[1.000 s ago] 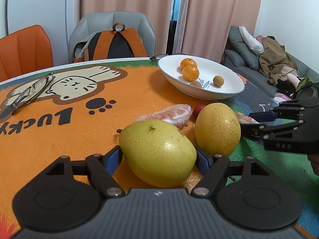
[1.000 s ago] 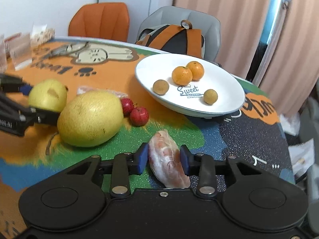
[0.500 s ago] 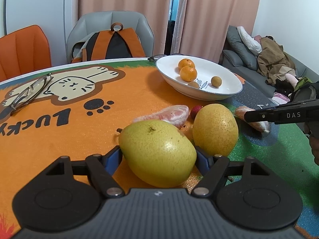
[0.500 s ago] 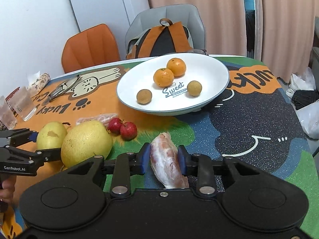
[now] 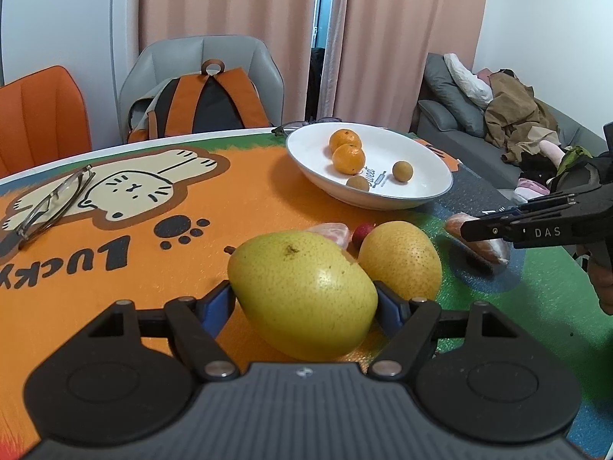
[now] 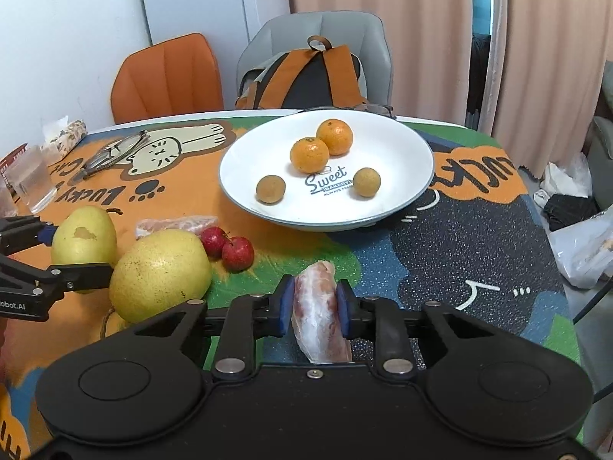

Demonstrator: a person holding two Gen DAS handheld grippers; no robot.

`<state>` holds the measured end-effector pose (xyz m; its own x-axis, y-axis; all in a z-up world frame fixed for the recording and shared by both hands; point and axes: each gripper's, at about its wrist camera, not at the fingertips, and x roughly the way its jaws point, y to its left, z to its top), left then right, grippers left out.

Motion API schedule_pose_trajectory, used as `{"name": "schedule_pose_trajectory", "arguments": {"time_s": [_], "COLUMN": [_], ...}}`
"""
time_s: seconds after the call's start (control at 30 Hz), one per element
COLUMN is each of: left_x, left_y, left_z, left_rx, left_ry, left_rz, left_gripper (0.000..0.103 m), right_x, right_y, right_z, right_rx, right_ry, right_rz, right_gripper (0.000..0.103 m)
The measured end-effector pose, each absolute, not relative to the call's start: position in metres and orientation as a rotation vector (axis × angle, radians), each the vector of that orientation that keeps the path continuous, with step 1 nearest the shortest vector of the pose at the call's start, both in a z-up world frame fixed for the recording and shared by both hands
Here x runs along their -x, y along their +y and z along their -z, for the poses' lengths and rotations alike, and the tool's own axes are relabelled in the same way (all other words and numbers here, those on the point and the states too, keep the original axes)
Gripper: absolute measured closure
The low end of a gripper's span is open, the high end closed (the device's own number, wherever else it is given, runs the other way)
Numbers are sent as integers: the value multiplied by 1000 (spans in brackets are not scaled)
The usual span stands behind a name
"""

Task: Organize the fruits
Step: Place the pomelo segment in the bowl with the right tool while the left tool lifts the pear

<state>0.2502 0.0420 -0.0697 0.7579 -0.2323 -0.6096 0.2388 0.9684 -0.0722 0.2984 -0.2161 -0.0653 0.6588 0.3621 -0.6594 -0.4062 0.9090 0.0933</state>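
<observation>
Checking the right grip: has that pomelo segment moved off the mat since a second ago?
Yes. The pomelo segment, pinched in the right gripper, sits higher against the green patch.

2 fisheye wrist cameras are looking down at a slant across the table (image 5: 115, 237), each riding just behind its own gripper. The left camera is sitting close over the left gripper (image 5: 304, 303) and a pear (image 5: 302, 291), facing the plate (image 5: 421, 191) and a sofa (image 5: 459, 122) at far right. The right camera is sitting over the right gripper (image 6: 314, 304), facing the plate (image 6: 402, 199) head-on and nearer. Both are sharing the plate, the pear (image 6: 82, 235), a backpack (image 5: 208, 103) (image 6: 310, 73) and each other's gripper at the frame edge.
</observation>
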Motion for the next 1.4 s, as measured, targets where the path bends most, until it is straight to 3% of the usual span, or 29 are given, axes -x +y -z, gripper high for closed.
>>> {"name": "schedule_pose_trajectory", "arguments": {"time_s": [0.63,1.4], "left_x": [-264,-360], "left_y": [34,2], "left_z": [43,33], "left_rx": [-22,-6], "left_ry": [619,582], "left_rz": [305,333], "left_gripper": [28,28], "right_x": [-318,-392], "right_y": [-201,-173], "right_z": [21,62], "right_rx": [45,139], "right_ry": [623,679], "right_rz": [-498,-418], "right_gripper": [79,80]}}
